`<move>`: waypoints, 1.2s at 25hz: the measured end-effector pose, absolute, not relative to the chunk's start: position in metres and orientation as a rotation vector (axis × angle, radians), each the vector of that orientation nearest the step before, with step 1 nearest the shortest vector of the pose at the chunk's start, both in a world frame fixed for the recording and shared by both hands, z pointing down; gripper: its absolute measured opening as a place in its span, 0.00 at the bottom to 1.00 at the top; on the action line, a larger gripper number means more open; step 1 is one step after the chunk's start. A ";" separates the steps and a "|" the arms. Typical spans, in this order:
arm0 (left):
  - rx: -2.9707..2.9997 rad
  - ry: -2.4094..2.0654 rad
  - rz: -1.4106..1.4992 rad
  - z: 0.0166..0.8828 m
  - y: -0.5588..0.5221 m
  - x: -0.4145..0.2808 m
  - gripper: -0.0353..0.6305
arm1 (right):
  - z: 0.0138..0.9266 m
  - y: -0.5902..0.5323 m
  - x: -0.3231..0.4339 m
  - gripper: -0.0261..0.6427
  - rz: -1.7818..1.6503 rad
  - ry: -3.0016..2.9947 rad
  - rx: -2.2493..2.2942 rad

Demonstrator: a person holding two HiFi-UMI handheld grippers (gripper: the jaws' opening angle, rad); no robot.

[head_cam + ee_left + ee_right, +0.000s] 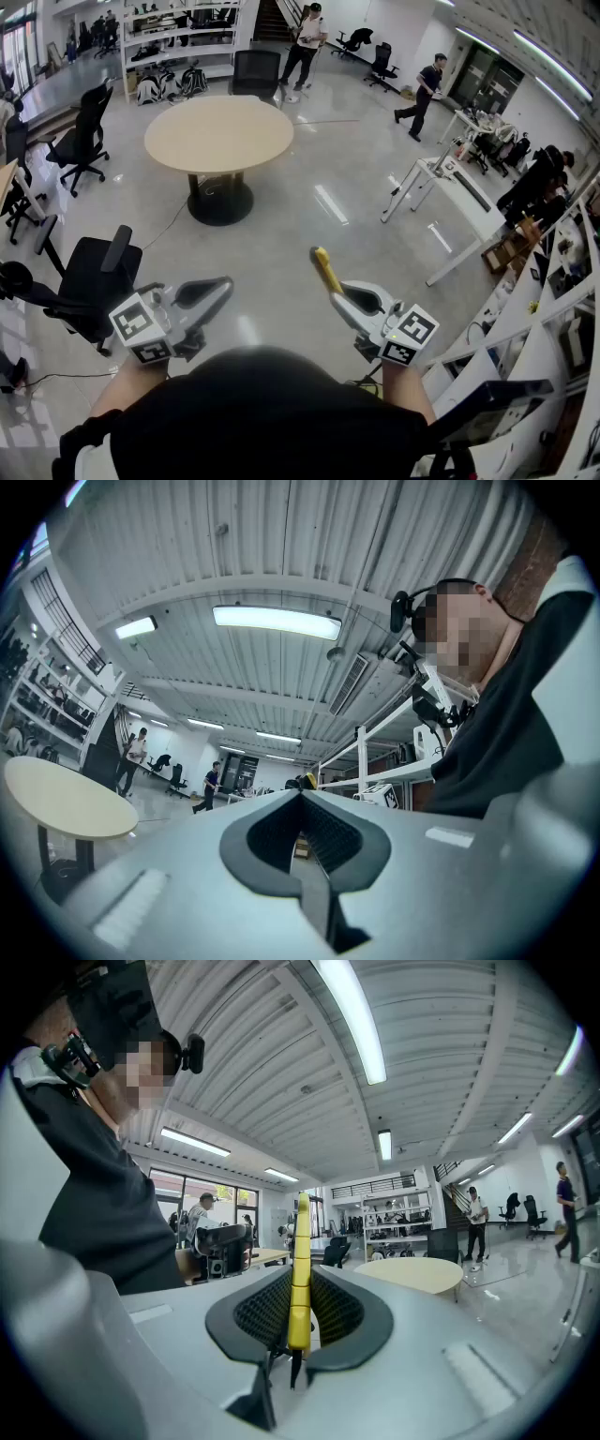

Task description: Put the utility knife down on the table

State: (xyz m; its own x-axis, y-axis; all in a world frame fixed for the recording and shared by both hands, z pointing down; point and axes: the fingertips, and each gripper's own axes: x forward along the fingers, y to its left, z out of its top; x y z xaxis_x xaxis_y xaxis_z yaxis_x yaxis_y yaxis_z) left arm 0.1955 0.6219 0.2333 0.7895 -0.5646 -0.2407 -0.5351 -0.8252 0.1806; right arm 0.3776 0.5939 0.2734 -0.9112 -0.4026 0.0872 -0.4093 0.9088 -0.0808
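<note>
A yellow utility knife [324, 267] stands clamped between the pads of my right gripper [337, 292] and juts forward past the fingertips. In the right gripper view the knife [301, 1232] runs up the middle of the right gripper [300, 1283], edge-on and gripped on both sides. My left gripper [223, 285] hovers level beside it at the left, its jaws together with nothing in them; the left gripper [302, 801] shows the same closed pads. The round beige table [220, 131] stands well ahead, across the grey floor. Both grippers are held in the air, close to the person's body.
A black office chair [94, 281] stands just left of the left gripper. White desks [450, 192] and white shelving [553, 309] line the right side. More chairs [82, 141] stand at the left, and people [424, 89] walk at the far end.
</note>
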 end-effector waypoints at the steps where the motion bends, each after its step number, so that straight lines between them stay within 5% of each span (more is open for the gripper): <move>1: 2.873 -0.886 -0.436 0.234 0.622 0.196 0.04 | 0.274 0.594 0.378 0.15 0.149 -3.002 0.639; 30: 2.892 -0.826 -0.425 0.235 0.634 0.278 0.04 | 0.278 0.613 0.461 0.15 0.192 -3.027 0.682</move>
